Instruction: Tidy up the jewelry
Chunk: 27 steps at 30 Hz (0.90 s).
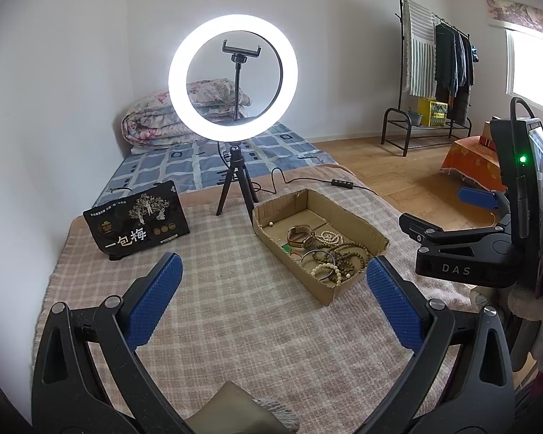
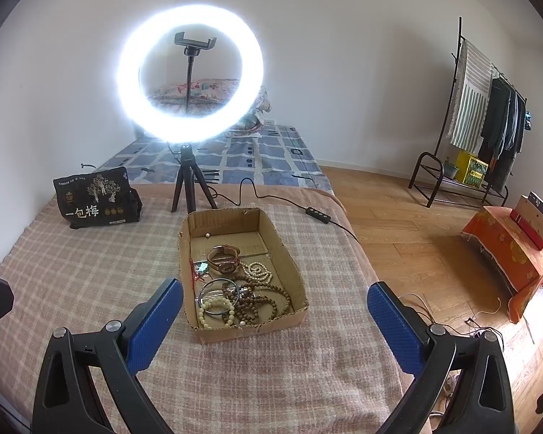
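Plaid blanket (image 2: 90,282) over a bed, seen along both hand-held grippers. At far left stands a black snack bag (image 2: 90,204); right of it a lit ring light (image 2: 190,72) on a small tripod. Right of centre lies an open cardboard tray (image 2: 249,327), its long axis running near to far. All the jewelry visible sits inside it, none on the blanket: a watch (image 2: 224,258) toward the middle, a pale bead strand (image 2: 259,271), a metal bangle (image 2: 219,296), a cream bead bracelet (image 2: 217,311) and dark wooden beads (image 2: 257,302) heaped at the near end. This fits either a loose pile awaiting sorting or pieces already gathered. The left gripper (image 1: 271,302) has its jaws spread wide and empty, the tray ahead and to its right. The right gripper (image 2: 275,322), jaws likewise spread and empty, faces the tray's near end squarely and is the nearer.
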Tool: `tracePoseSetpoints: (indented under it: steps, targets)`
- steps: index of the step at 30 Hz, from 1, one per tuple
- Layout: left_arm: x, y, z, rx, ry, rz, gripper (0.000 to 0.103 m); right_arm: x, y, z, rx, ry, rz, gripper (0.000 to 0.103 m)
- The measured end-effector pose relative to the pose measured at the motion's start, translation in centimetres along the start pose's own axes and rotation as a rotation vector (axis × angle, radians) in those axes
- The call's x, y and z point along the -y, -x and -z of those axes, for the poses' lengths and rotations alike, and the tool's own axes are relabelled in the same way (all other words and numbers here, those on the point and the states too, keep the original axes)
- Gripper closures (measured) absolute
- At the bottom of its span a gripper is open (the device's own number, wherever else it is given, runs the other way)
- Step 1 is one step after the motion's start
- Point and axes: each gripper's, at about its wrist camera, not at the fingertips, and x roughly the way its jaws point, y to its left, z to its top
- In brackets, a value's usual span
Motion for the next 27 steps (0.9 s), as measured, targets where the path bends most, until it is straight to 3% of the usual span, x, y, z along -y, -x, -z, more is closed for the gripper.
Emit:
tracePoseSetpoints:
  steps: [27]
  targets:
    - [-0.02,-0.02,0.04,0.0,0.002,-0.001,0.0,0.05,-0.16,0.27,-0.006,0.003,0.001,0.0]
